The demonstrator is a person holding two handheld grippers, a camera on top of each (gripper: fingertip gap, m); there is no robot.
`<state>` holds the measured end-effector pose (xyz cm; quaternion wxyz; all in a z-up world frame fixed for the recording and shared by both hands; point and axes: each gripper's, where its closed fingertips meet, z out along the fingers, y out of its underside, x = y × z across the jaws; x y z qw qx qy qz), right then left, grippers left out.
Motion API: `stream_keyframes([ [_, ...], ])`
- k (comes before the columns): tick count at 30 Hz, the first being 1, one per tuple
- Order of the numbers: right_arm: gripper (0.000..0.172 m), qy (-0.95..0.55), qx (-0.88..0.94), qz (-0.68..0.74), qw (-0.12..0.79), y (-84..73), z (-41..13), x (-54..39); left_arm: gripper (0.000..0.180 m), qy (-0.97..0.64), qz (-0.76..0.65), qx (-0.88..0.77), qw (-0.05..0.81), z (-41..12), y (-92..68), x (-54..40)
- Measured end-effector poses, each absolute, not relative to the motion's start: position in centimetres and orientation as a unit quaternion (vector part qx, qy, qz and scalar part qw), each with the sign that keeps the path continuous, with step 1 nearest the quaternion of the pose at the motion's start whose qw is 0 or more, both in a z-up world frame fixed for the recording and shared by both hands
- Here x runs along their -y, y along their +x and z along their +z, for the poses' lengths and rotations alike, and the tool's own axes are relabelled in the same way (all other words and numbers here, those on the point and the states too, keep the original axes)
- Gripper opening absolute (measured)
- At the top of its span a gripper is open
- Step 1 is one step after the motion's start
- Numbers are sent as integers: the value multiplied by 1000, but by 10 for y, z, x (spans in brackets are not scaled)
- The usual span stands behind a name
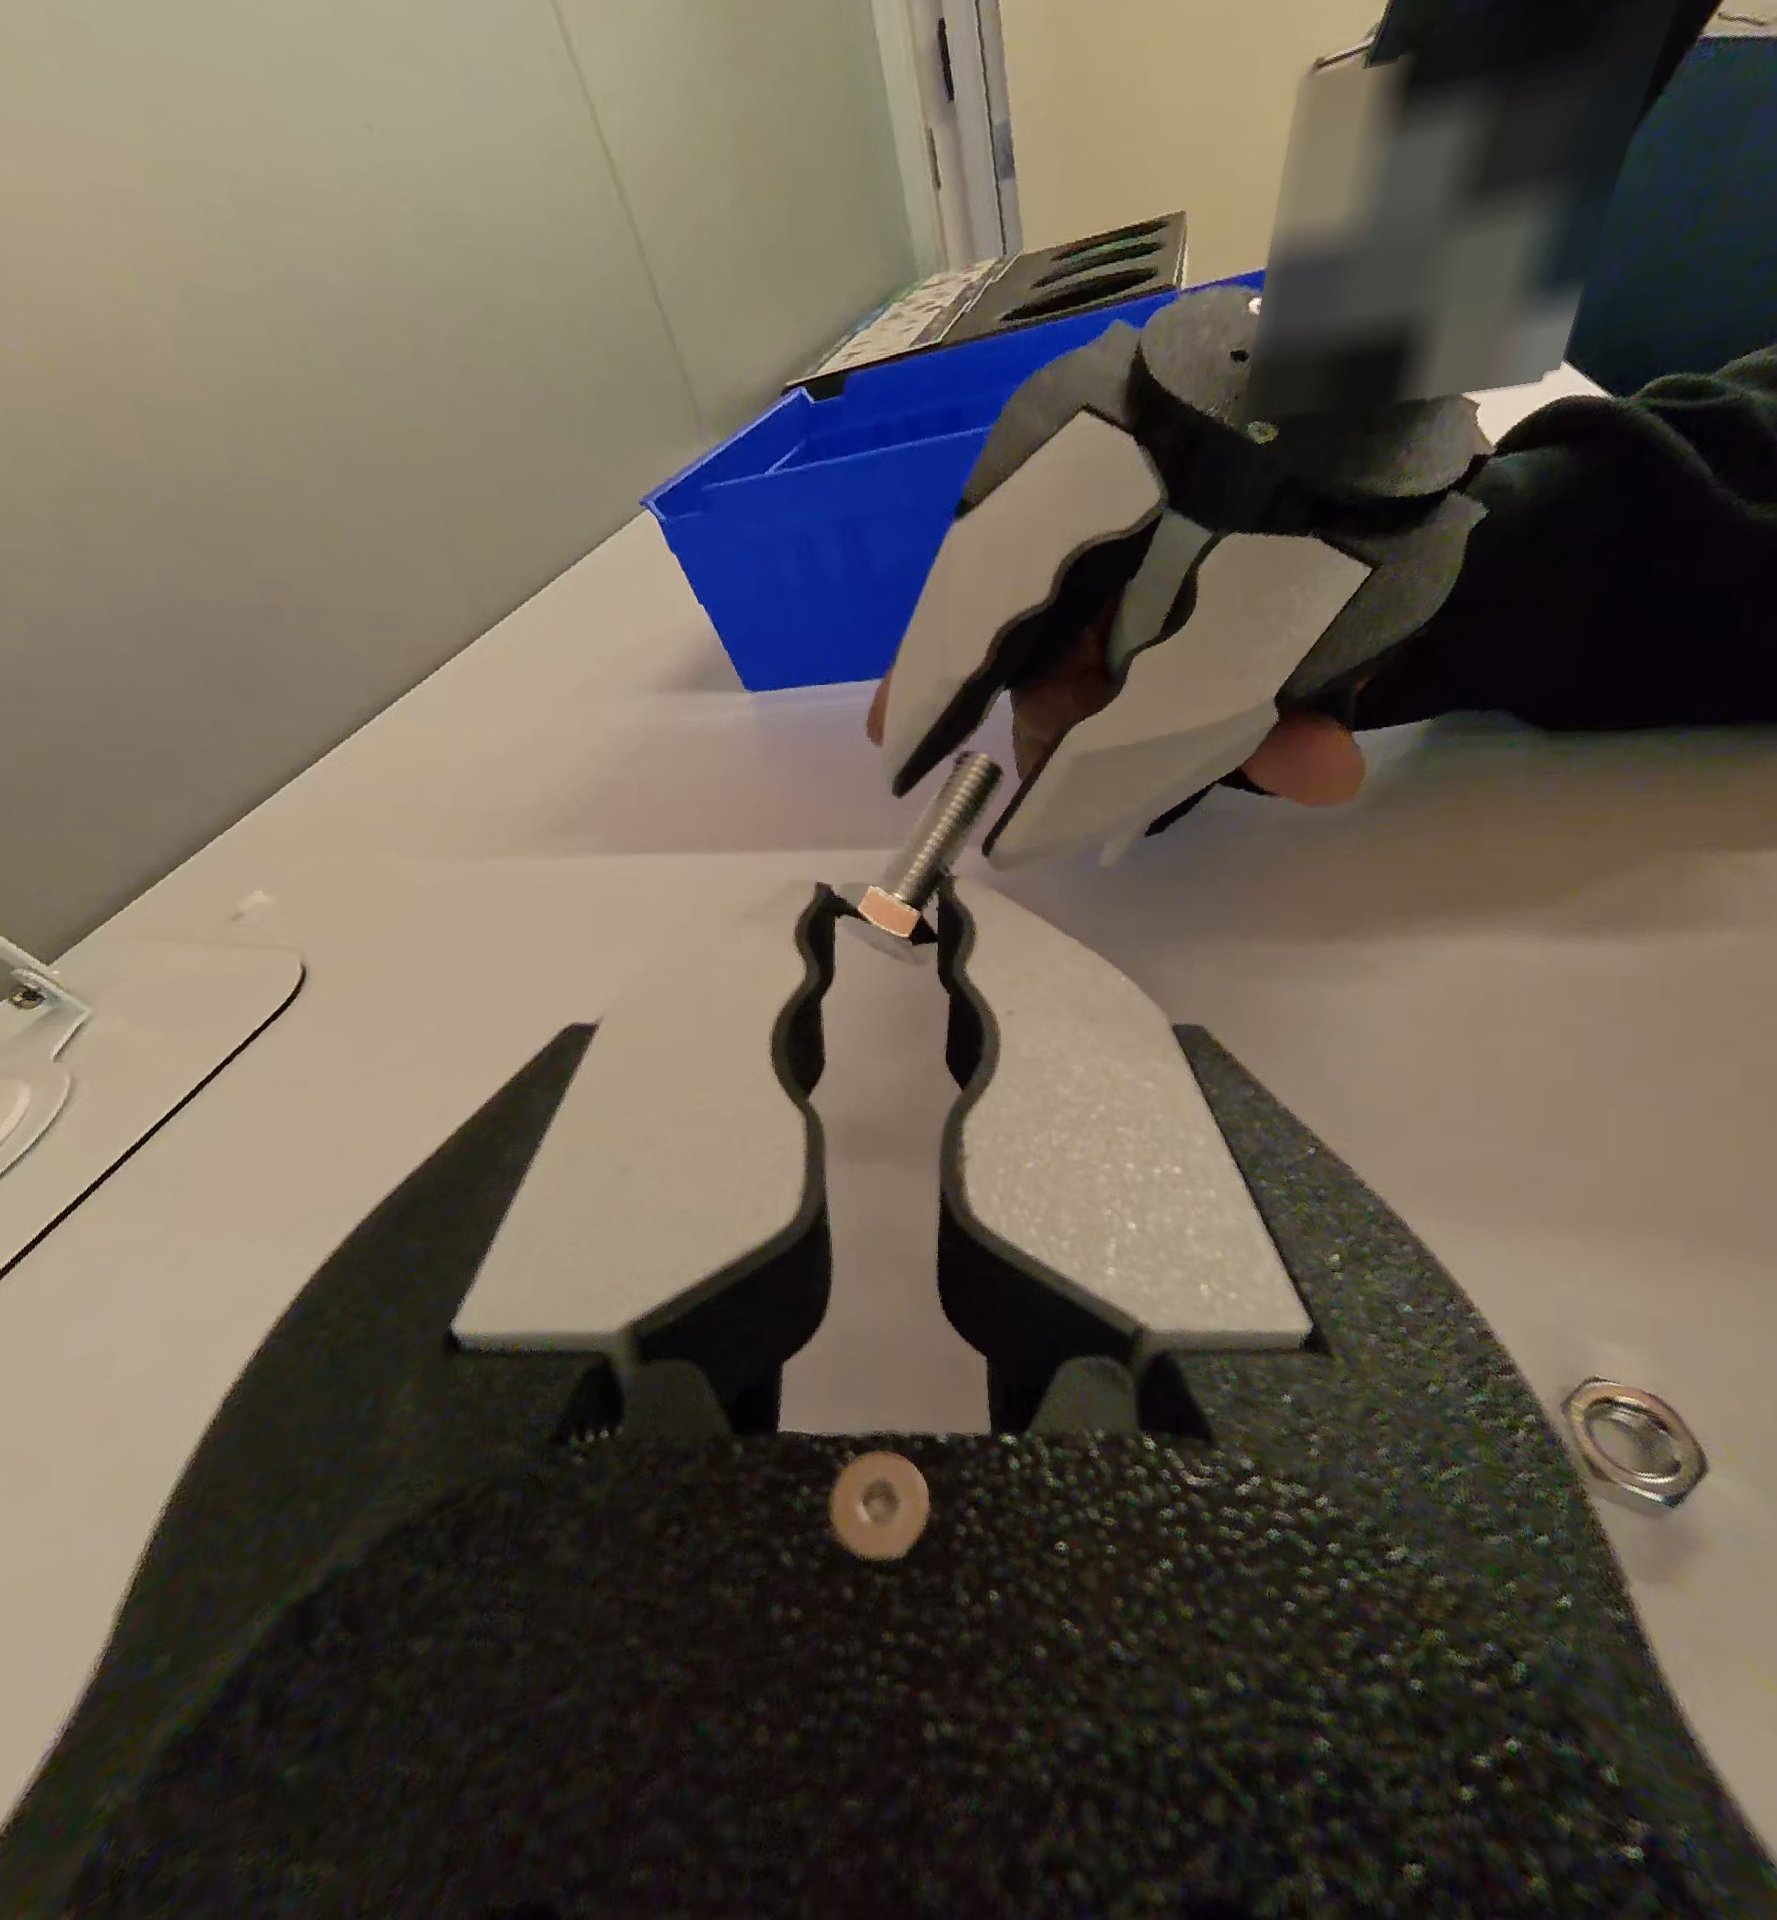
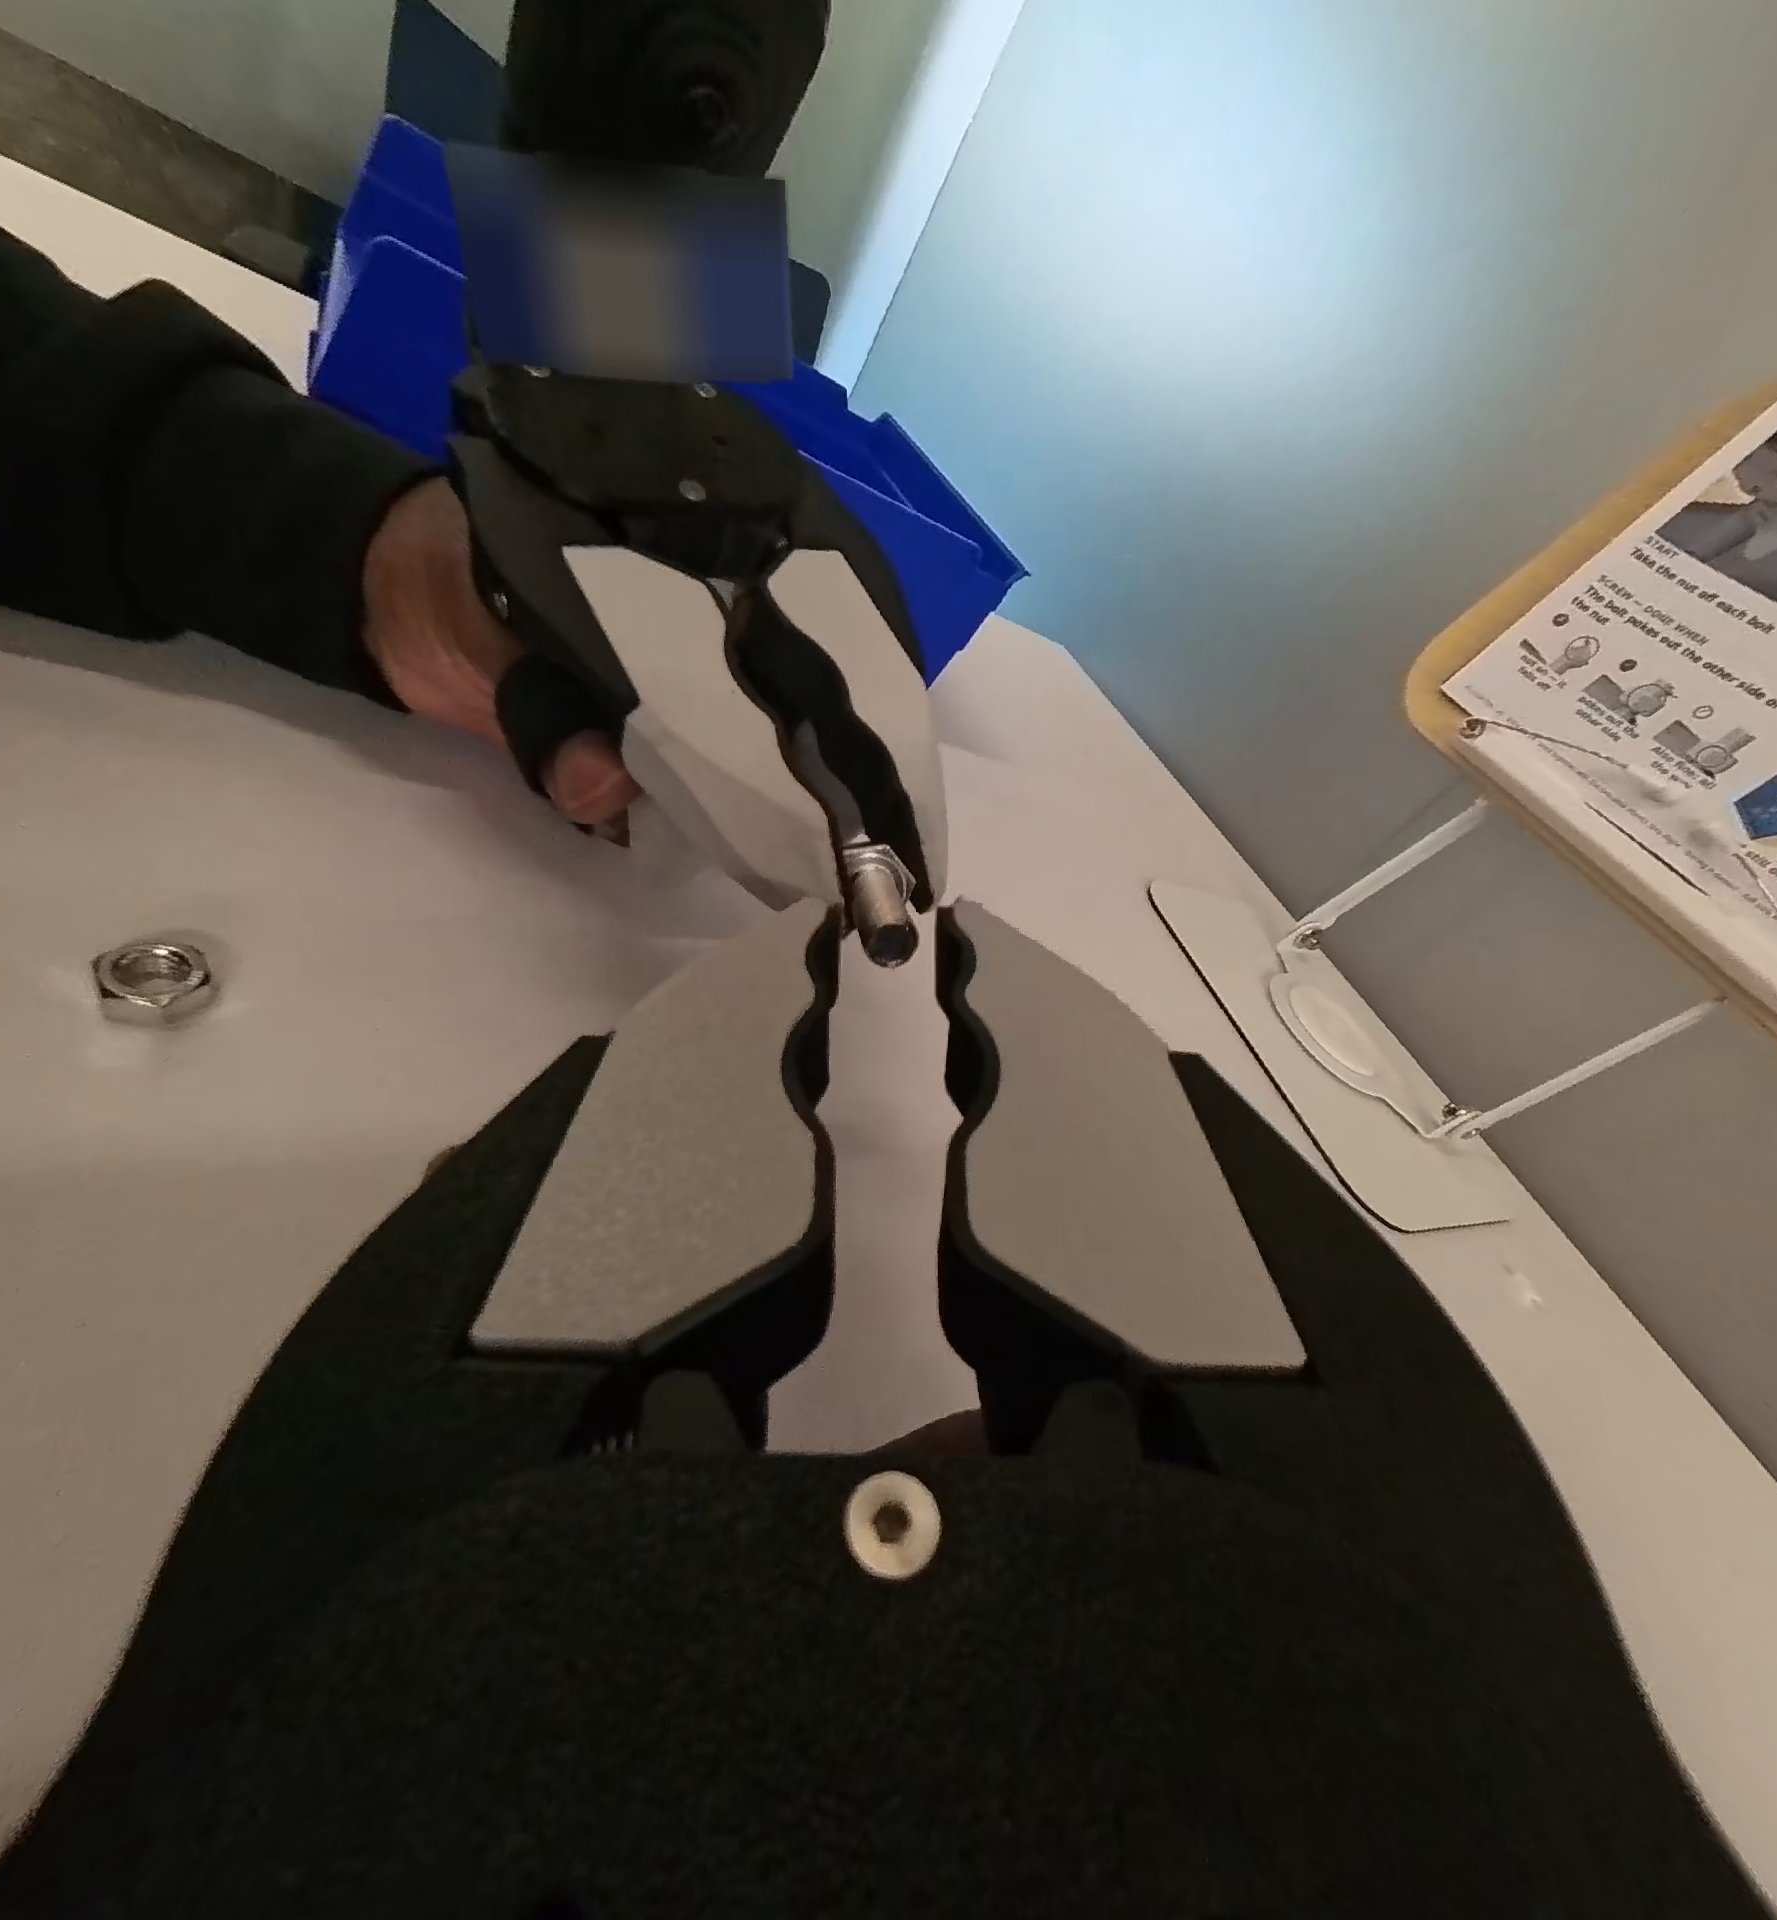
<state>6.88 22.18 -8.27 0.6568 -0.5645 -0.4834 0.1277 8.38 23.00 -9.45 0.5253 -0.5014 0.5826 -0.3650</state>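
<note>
A blue plastic bin (image 1: 811,540) stands on the white table (image 1: 1435,1091) toward the top centre of the left wrist view, and a black box with oval slots (image 1: 1050,281) sits just behind it against the pale wall (image 1: 344,364). In the right wrist view a printed sheet on a pale wooden board (image 2: 1694,665) leans on a thin white wire stand (image 2: 1383,914) at the right edge, beside a white plate set flush in the table (image 2: 1310,1091). A dark blue panel (image 1: 1736,208) fills the upper right corner of the left wrist view.
</note>
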Motion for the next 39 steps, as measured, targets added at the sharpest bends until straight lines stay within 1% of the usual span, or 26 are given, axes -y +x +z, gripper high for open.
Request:
stream_keyframes([
  [13,11,-566,491,133,649,68,-85,-219,18,-501,-368,-588,517,-96,84,-227],
  [19,9,-577,495,189,621,68,-86,-211,19,-489,-380,-602,504,-97,83,-220],
  [25,9,-575,482,287,596,68,-78,-198,39,-462,-448,-575,505,-79,79,-211],
  [27,9,-580,480,300,586,70,-77,-196,39,-453,-453,-579,504,-77,79,-207],
  [30,9,-613,477,284,562,75,-84,-202,38,-447,-412,-613,504,-86,81,-203],
  [36,9,-699,464,241,488,78,-110,-213,34,-441,-275,-654,550,-94,84,-212],
  [39,9,-720,443,241,476,77,-111,-215,35,-450,-235,-677,533,-108,85,-215],
])
